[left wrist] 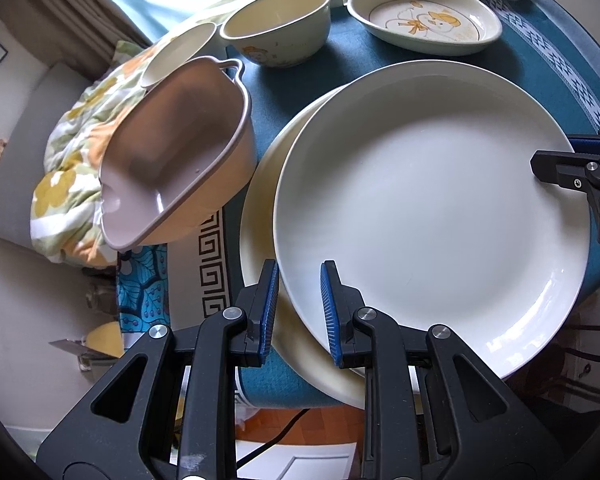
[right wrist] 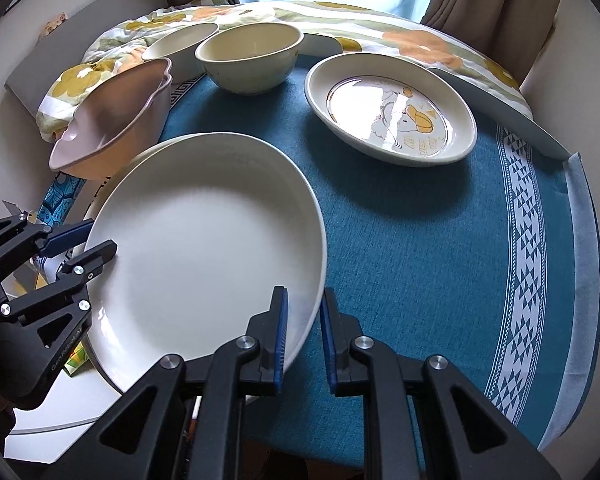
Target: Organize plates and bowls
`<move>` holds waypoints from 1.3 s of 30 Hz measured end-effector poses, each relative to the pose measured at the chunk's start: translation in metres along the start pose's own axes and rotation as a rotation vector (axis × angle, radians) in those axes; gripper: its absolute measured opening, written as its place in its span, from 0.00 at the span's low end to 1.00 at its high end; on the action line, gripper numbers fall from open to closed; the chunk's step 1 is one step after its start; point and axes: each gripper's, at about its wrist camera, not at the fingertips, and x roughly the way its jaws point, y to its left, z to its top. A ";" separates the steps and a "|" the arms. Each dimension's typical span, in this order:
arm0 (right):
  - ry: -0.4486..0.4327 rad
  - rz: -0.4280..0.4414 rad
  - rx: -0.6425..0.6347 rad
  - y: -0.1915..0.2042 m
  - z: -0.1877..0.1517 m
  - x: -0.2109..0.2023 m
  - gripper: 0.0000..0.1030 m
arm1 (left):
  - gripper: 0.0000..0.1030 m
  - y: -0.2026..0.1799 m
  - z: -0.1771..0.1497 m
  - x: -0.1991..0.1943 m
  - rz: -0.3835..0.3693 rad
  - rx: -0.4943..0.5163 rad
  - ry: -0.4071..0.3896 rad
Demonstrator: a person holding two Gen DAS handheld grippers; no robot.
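Note:
A large white plate lies on a second cream plate on the blue tablecloth. My left gripper straddles the white plate's near rim, one finger on each side, jaws slightly apart. My right gripper straddles the opposite rim of the same plate, jaws slightly apart. The right gripper also shows at the right edge of the left wrist view. A pink heart-shaped bowl sits left of the plates. A cream bowl and an oval duck-print dish stand farther back.
A shallow cream bowl sits behind the pink bowl. A floral quilt lies along the table's far side. The blue cloth with a white patterned border stretches to the right, ending at the table edge.

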 end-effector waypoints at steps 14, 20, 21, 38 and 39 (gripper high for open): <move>0.000 -0.016 -0.005 0.002 -0.001 0.000 0.15 | 0.18 -0.009 -0.004 -0.007 0.045 0.040 -0.011; 0.007 -0.043 -0.021 0.006 0.000 0.000 0.15 | 0.18 -0.010 -0.006 -0.008 0.060 0.039 -0.012; 0.008 -0.050 -0.024 0.006 0.000 0.000 0.15 | 0.18 -0.010 -0.006 -0.008 0.063 0.037 -0.012; -0.042 -0.013 0.062 -0.006 0.006 -0.021 0.15 | 0.18 0.017 0.007 -0.038 -0.022 -0.037 -0.074; -0.059 -0.002 0.077 -0.010 0.008 -0.029 0.15 | 0.18 0.021 0.011 -0.048 -0.034 -0.048 -0.097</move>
